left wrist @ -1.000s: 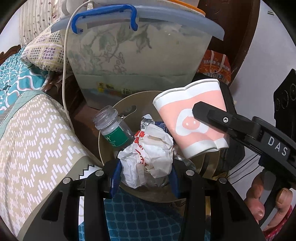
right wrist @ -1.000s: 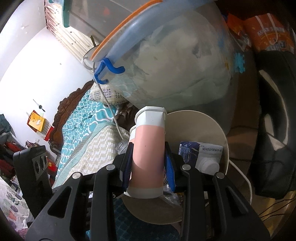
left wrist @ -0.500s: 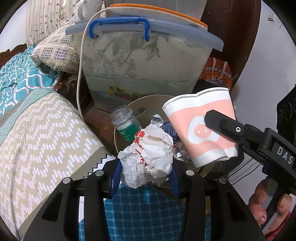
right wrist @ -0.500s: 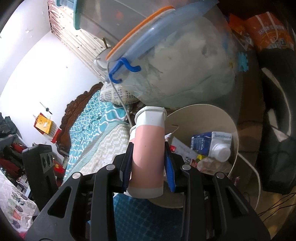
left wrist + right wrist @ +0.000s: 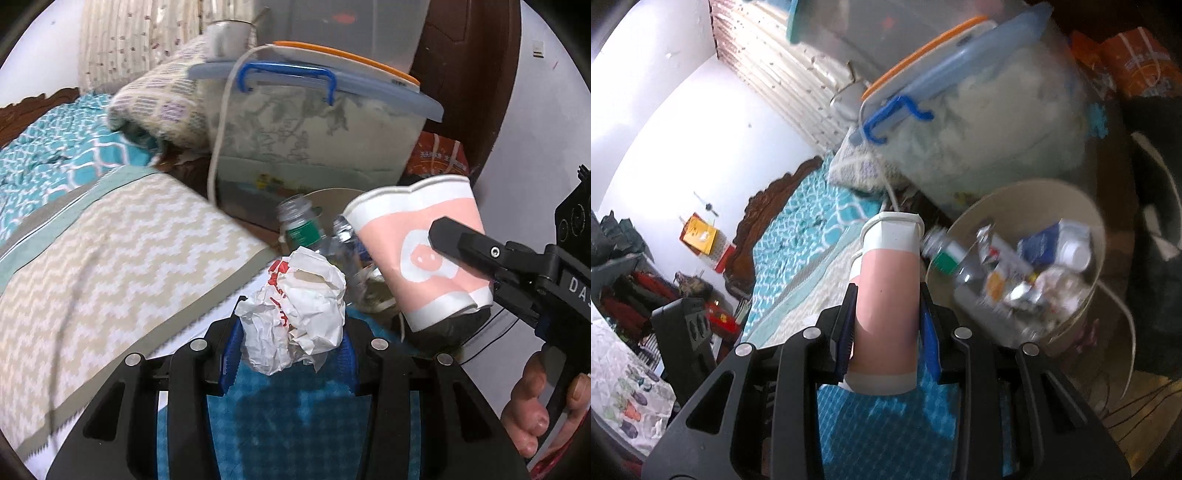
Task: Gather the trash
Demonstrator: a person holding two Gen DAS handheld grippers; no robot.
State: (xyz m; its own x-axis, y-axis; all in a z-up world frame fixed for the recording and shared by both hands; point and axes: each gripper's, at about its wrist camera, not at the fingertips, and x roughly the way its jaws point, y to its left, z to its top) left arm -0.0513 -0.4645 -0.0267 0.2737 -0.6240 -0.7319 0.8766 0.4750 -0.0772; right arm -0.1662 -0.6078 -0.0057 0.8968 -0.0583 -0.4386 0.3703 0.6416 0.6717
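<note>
My left gripper [image 5: 291, 328] is shut on a crumpled white paper wrapper [image 5: 295, 314] with red print, held above the bed's edge. My right gripper [image 5: 886, 325] is shut on a squashed pink and white paper cup [image 5: 888, 295], which also shows in the left wrist view [image 5: 421, 251] at the right. A round beige trash bin [image 5: 1034, 195] stands on the floor ahead and right, holding a clear bottle [image 5: 945, 254], a blue carton [image 5: 1045, 243] and wrappers. In the left wrist view the bin [image 5: 328, 195] is mostly hidden behind the cup.
A large clear storage box [image 5: 317, 140] with a blue handle stands behind the bin, a white cable [image 5: 218, 155] hanging over it. A bed with a beige zigzag blanket [image 5: 110, 258] lies at the left. An orange bag [image 5: 439, 158] and a black bag [image 5: 1156, 221] are at the right.
Both grippers have pulled back and up from the trash bin, still holding the wrapper and the cup. The bin now lies farther ahead, and more of the bed shows.
</note>
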